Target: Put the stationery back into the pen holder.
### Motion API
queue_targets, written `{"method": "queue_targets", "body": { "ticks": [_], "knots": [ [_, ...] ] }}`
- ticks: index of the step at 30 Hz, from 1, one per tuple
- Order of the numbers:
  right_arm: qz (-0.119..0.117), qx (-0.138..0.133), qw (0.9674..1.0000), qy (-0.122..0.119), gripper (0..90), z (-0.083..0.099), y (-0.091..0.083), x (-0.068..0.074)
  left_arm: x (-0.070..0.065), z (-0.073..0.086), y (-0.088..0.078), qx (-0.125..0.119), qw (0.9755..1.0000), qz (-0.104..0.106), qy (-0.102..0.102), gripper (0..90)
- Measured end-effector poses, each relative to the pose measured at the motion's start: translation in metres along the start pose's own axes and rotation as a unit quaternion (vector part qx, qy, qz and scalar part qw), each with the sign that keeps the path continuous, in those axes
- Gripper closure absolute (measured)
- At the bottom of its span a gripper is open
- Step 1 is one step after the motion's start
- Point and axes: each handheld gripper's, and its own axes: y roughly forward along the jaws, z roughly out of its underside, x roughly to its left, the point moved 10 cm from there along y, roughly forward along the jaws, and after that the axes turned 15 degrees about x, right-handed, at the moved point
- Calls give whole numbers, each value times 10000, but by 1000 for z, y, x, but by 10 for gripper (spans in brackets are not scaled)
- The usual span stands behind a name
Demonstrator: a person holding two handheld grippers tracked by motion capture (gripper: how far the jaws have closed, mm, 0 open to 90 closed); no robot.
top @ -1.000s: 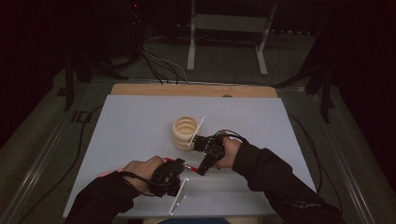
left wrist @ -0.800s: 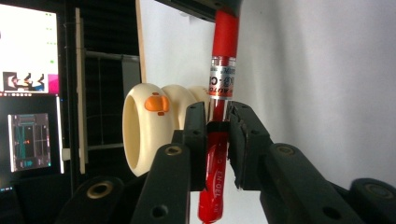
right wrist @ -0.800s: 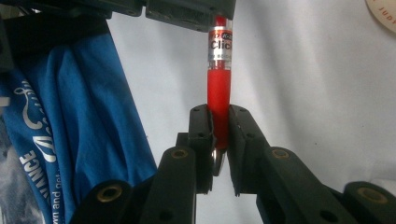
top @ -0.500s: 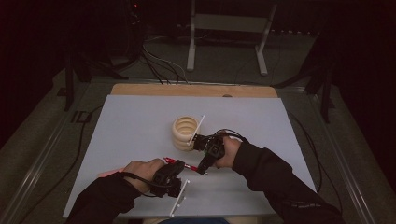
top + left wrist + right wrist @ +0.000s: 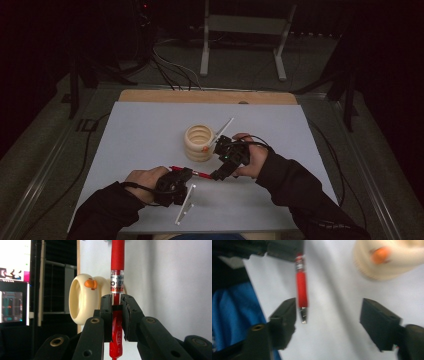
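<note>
red gel pen (image 5: 117, 277) sits clamped in the left gripper (image 5: 117, 305), jaws tight on its barrel, tip end pointing toward the right gripper (image 5: 329, 315). the right gripper's jaws have just been opening and stand apart; the pen tip lies just inside one pad, untouched. the cream duck-faced holder (image 5: 199, 142) stands just beyond the pen. judged step: handover complete; next, lift the pen toward the holder opening.

Table: my worktop (image 5: 150, 125) is pale grey, with a wooden strip (image 5: 210, 96) along its far edge.
On it: a cream ringed duck holder (image 5: 199, 143) stands mid-table.
</note>
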Motion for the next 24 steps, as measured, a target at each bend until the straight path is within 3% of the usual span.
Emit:
{"method": "queue_targets", "body": {
  "ticks": [2, 6, 10, 15, 17, 20, 24],
  "knots": [
    [146, -253, 9995, 103, 230, 2, -8, -6, 2, 3, -1, -5, 9999, 82, -59, 808],
    [222, -729, 9963, 406, 144, 9, -21, -20, 7, 8, -1, -43, 9994, 216, -261, 808],
    [175, -1095, 9922, 560, 100, 19, -30, -30, 12, 11, -3, -162, 9976, 459, -502, 808],
    [436, -1563, 9829, 870, 40, 32, -41, -49, 19, 14, -4, -288, 9931, 742, -864, 808],
    [547, -1780, 9771, 1029, 35, 38, -45, -56, 21, 11, -5, -534, 9868, 883, -1248, 808],
    [727, -1994, 9694, 1233, 28, 48, -48, -66, 27, 12, -8, -714, 9793, 1089, -1547, 808],
    [936, -2276, 9580, 1472, 18, 62, -49, -78, 36, 11, -12, -1015, 9655, 1343, -1985, 808]
  ]
}}
